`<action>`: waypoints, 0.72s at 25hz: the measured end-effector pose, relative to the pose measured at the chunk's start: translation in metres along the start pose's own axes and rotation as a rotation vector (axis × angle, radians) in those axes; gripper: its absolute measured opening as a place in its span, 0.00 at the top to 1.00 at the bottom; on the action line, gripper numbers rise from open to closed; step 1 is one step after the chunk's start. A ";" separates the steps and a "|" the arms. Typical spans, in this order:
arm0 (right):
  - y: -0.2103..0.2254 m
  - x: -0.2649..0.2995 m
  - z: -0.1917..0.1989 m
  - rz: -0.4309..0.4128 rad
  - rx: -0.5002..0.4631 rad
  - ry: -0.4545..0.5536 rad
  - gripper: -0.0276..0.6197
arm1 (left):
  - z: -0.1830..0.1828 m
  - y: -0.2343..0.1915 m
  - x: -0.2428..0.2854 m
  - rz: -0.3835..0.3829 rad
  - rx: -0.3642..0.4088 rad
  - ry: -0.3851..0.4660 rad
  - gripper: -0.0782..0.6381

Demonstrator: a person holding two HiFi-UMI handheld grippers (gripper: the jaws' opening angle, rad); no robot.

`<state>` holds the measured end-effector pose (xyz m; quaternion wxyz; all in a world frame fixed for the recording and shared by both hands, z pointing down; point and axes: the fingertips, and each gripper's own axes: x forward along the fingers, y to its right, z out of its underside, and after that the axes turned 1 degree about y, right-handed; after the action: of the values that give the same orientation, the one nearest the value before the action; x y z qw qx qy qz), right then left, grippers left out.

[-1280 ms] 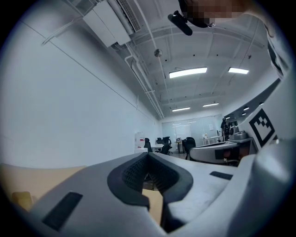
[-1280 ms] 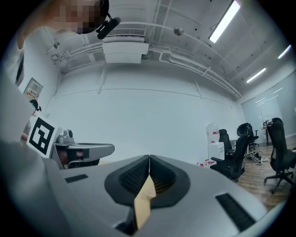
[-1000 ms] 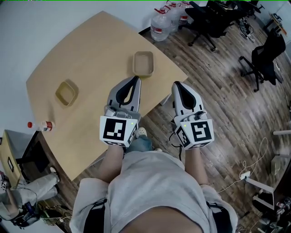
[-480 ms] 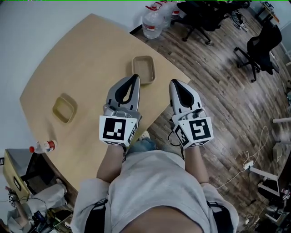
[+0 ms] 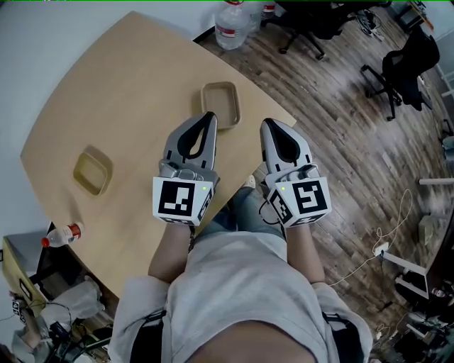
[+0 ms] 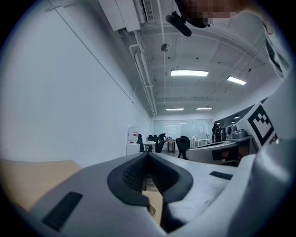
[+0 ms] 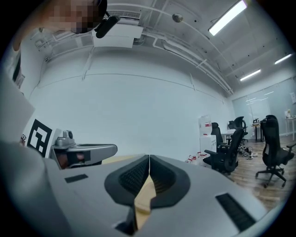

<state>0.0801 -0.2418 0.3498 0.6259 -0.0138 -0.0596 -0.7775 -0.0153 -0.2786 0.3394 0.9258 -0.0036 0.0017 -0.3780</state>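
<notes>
Both grippers are held level in front of the person, side by side, at the near edge of a light wooden table [image 5: 120,85]. My left gripper [image 5: 207,118] is shut with nothing in it, its tip just short of a tan rectangular tray [image 5: 220,104]. My right gripper [image 5: 267,125] is also shut and empty, over the table's corner and the wood floor. In the left gripper view the jaws [image 6: 148,155] meet, facing down the room. The right gripper view shows its jaws [image 7: 149,158] closed, with the left gripper [image 7: 83,152] beside them.
A second tan tray [image 5: 92,170] lies on the table's left part. A small bottle with a red cap [image 5: 62,235] lies past the table's left edge. Water jugs [image 5: 230,15] stand on the floor beyond, office chairs [image 5: 404,71] at right, a cable [image 5: 383,241] on the floor.
The head view has shifted, so the table, trays and bottle sit lower and further left. Both grippers keep the same shut pose side by side.
</notes>
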 end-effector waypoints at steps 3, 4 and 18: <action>0.010 0.015 0.007 -0.009 0.012 -0.024 0.94 | 0.006 -0.004 0.010 -0.013 -0.002 -0.012 0.87; 0.013 0.021 0.009 -0.014 0.018 -0.034 0.94 | 0.007 -0.006 0.013 -0.021 -0.004 -0.017 0.87; 0.047 0.115 0.062 -0.130 0.086 -0.243 0.94 | 0.031 -0.049 0.045 -0.194 -0.053 -0.081 0.87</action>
<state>0.0975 -0.3569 0.4256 0.5623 -0.0769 -0.1691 -0.8058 -0.0176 -0.3448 0.3707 0.8839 -0.0437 -0.0260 -0.4650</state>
